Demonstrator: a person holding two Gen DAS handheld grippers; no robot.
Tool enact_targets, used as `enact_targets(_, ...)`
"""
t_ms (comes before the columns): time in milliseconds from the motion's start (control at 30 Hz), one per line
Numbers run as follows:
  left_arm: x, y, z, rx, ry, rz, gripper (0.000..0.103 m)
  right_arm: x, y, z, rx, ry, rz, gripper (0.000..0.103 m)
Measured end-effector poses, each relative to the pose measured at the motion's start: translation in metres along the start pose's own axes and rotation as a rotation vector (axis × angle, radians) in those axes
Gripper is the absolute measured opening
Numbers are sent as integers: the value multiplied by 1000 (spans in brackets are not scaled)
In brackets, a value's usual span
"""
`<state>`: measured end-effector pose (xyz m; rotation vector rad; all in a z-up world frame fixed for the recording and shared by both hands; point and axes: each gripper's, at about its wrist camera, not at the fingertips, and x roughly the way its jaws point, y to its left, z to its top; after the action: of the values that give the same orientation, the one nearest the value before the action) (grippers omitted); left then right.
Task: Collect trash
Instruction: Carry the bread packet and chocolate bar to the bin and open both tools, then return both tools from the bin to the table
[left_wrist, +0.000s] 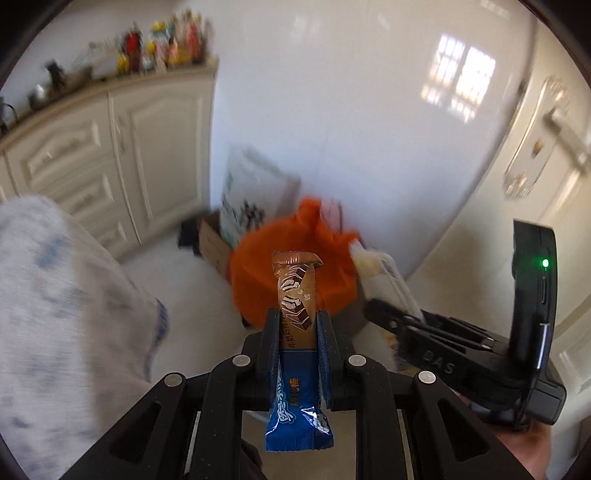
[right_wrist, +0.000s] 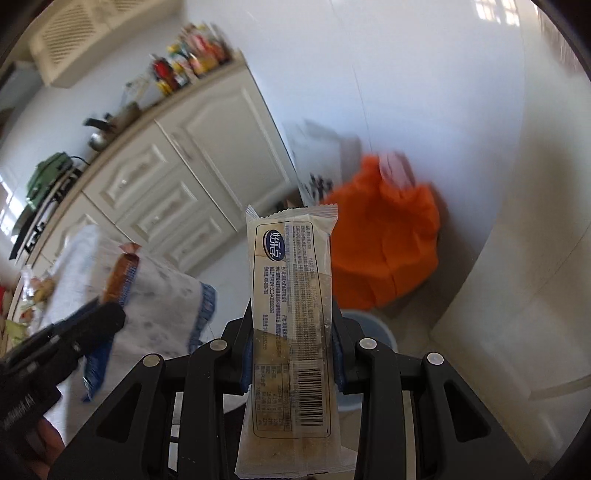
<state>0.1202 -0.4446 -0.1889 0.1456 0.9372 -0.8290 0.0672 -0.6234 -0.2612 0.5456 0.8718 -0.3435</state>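
A brown-and-blue snack wrapper (left_wrist: 296, 334) is clamped in the left gripper (left_wrist: 297, 325); a clear wrapper (right_wrist: 291, 321) is pinched in the right gripper (right_wrist: 291, 332). Both should be carried fully over the orange bin bag (left_wrist: 291, 273) ahead before being released.

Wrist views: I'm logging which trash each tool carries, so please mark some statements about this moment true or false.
1. The left tool is shut on a brown and blue snack wrapper. True.
2. The right tool holds a crushed drink can. False: it grips a clear snack wrapper printed with a barcode.
3. An orange bag lies ahead of both tools, near the white wall. True.
4. The brown and blue snack wrapper is already inside the orange bag. False: it is clamped in the left tool.
5. Bottles stand on the cream cabinet. True.
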Motion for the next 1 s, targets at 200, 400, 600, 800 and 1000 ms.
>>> enact_targets(200,76,1,-1,-35,129,-4,15,51,-29,-7,62,65,-16,32)
enact_targets(400,109,1,16,-45,165,68,78,96,-55,-12,119,129,-33,67)
enact_targets(600,107,-15,34,-22,127,159,87,84,-66,-22,162,98,-76,101)
enact_targets(800,53,-29,18,14,23,215,100,35,-50,-19,162,14,-104,103)
enact_targets(1000,-32,-31,3,4,-93,210,102,-31,-9,-5,112,-108,-109,103)
